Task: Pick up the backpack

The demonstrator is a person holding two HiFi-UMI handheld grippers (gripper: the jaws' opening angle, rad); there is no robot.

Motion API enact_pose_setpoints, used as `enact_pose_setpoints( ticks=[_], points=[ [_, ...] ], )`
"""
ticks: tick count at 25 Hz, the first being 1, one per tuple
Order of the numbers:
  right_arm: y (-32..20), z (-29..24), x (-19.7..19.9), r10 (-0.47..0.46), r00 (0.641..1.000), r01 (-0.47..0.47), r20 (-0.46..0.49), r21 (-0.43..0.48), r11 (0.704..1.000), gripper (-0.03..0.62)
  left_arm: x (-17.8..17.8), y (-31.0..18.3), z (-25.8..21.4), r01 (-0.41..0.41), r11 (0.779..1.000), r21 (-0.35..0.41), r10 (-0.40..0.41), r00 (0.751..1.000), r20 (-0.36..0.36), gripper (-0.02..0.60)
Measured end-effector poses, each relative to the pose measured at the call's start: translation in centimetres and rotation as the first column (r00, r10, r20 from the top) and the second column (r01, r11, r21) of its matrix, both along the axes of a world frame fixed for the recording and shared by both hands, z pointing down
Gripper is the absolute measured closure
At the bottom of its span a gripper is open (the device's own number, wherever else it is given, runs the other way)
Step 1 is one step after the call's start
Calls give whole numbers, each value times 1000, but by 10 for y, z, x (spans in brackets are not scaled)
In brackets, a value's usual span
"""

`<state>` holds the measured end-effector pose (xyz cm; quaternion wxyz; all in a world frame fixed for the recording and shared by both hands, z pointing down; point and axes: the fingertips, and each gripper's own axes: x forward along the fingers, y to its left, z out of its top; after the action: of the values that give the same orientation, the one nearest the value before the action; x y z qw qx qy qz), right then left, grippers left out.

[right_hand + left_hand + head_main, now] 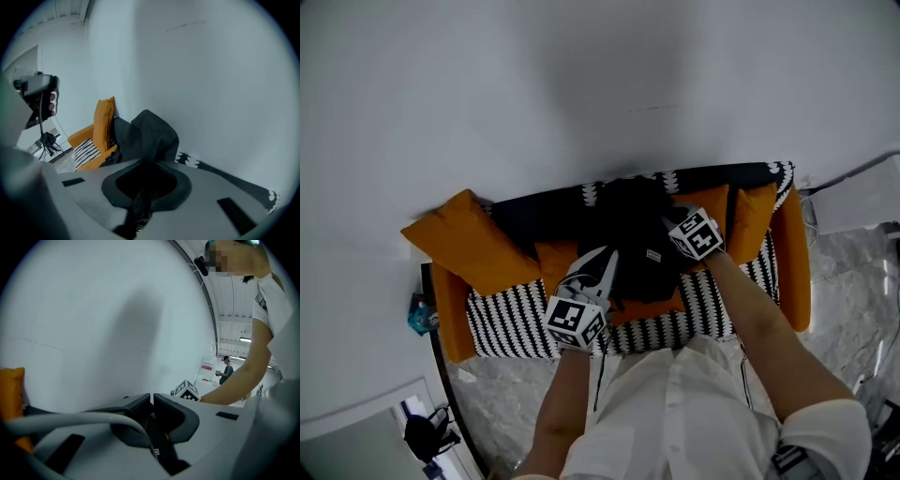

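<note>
**A:** Tongs status, near end first?

**B:** We have the left gripper [607,267] at 7 o'clock of the backpack [633,239]. Its jaws are pinched together on a dark strap [161,441] of the pack.

**A:** And the right?

**B:** The right gripper [667,225] sits at 2 o'clock of the pack. Its jaws are closed on the pack's black fabric, and its own view shows the cloth bunched between them.

**A:** Where do we have the pack?

**B:** It's mid-seat on the orange sofa [794,262], up against the backrest. It sits on an orange seat cushion [649,307] over the black-and-white throw [511,319].

**A:** Anything beside it?

**B:** We see a big orange cushion [469,244] at 9 o'clock, tilted over the sofa's arm. Two smaller cushions [752,220] stand at 3 o'clock, just past the right gripper.

**A:** Beyond that?

**B:** At 12 o'clock we get a plain white wall [581,84] right behind the sofa.
</note>
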<state>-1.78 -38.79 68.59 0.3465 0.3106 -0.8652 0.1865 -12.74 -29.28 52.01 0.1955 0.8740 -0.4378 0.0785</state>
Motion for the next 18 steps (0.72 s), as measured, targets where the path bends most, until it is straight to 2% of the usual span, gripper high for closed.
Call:
enact_pose_setpoints(
  ticks=[11, 18],
  points=[
    [88, -31, -6, -85, 995, 83, 53, 38, 996, 557, -17, 31, 31, 6, 998, -58, -2, 998, 66, 540],
    [128, -40, -10, -113, 992, 112, 59, 32, 993, 559, -26, 42, 55, -26, 996, -87, 38, 989, 140, 538]
  ],
)
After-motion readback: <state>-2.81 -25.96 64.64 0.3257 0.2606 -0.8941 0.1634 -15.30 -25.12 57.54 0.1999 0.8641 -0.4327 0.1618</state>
